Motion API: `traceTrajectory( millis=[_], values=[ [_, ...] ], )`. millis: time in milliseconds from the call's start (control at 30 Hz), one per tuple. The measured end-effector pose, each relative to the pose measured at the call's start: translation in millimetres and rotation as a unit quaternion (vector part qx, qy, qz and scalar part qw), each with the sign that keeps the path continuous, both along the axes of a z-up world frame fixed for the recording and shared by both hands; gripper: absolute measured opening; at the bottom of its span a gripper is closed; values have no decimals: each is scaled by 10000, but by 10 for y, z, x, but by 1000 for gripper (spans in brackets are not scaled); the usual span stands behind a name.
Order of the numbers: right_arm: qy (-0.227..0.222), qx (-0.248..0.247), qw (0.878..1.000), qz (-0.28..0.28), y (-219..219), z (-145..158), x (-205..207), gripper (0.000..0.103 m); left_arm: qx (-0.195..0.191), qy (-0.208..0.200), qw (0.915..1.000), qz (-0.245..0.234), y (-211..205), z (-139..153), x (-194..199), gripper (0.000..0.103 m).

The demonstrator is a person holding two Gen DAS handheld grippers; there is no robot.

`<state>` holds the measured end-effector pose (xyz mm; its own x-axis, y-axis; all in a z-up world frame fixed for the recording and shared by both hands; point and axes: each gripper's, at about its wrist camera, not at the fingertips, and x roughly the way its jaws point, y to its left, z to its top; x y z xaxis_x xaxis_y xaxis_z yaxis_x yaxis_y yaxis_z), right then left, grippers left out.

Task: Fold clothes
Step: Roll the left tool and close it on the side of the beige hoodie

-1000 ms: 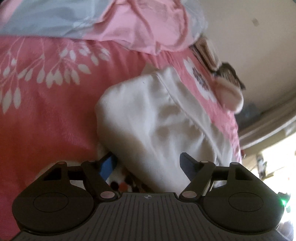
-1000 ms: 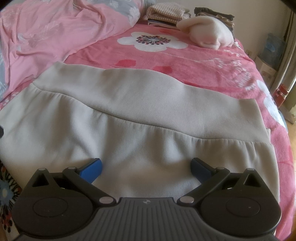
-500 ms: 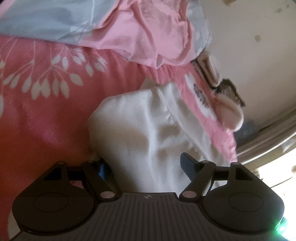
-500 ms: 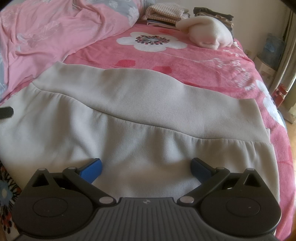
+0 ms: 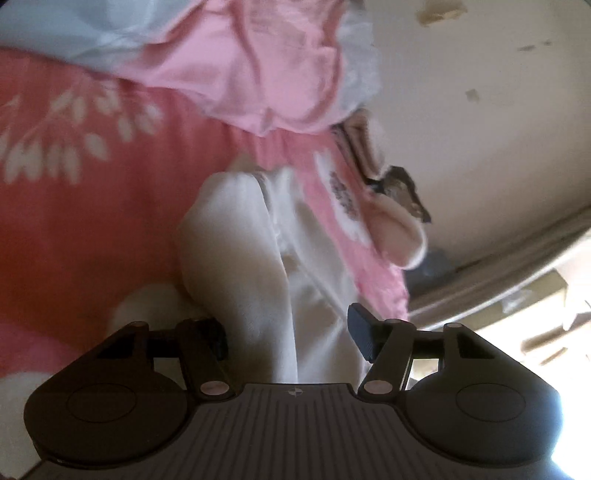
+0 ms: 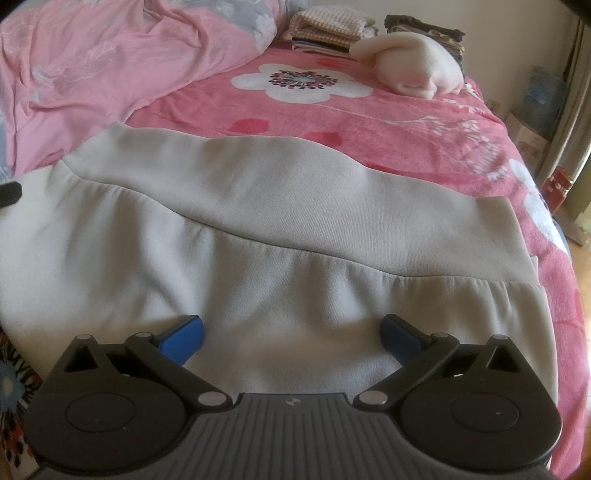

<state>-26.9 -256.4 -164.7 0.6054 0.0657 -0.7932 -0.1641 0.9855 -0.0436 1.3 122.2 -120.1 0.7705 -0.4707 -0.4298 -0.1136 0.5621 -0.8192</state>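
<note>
The left gripper (image 5: 288, 332) is pointing slightly downward, its jaws closing with a raised fold of cloth lying between them. The right gripper (image 6: 291, 332) is angling steeply downward, its jaws standing wide apart and gripping nothing.

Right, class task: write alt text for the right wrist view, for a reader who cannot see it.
A pale grey garment lies spread flat across a pink floral bedspread, with the right gripper open just above its near edge. Folded clothes sit stacked at the far end.
</note>
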Motion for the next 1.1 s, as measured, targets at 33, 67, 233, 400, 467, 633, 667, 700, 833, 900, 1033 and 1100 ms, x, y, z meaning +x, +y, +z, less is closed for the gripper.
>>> traceTrajectory(
  millis=[33, 67, 233, 400, 467, 633, 667, 700, 833, 900, 1033, 1100],
  values=[
    [1, -2, 10000, -4, 4, 0, 3, 103, 41, 140, 9999, 40, 12, -32, 13, 63],
    [1, -5, 10000, -6, 7, 0, 6, 103, 44, 310, 9995, 105, 32, -82, 26, 63],
    [-3, 0, 10000, -5, 12, -3, 12, 103, 168, 367, 9992, 23, -26, -73, 55, 68],
    [-11, 5, 10000, 12, -17, -7, 3, 103, 367, 556, 9978, 4, -60, -66, 100, 60],
    [-13, 7, 10000, 14, -21, -8, 5, 103, 409, 631, 9972, 40, -62, -61, 113, 57],
    [-10, -1, 10000, 6, -9, -7, 4, 103, 709, 757, 9946, 85, -84, -51, 116, 37],
    [-10, -1, 10000, 4, -7, -7, 2, 103, 706, 762, 9945, 97, -87, -53, 118, 36],
    [-11, -2, 10000, -2, -2, -7, 2, 103, 703, 773, 9945, 102, -87, -52, 118, 36],
    [-8, -7, 10000, -13, 4, -7, 2, 103, 618, 865, 9942, 128, -77, -63, 132, 37],
    [-6, -10, 10000, -14, 7, -5, 3, 103, 573, 904, 9942, 133, -70, -71, 137, 38],
    [-4, -10, 10000, -16, 14, -2, -2, 103, 664, 882, 9938, 158, -104, -47, 121, 37],
    [-5, -11, 10000, -15, 13, -1, -6, 103, 708, 857, 9936, 176, -114, -45, 116, 36]
  ],
)
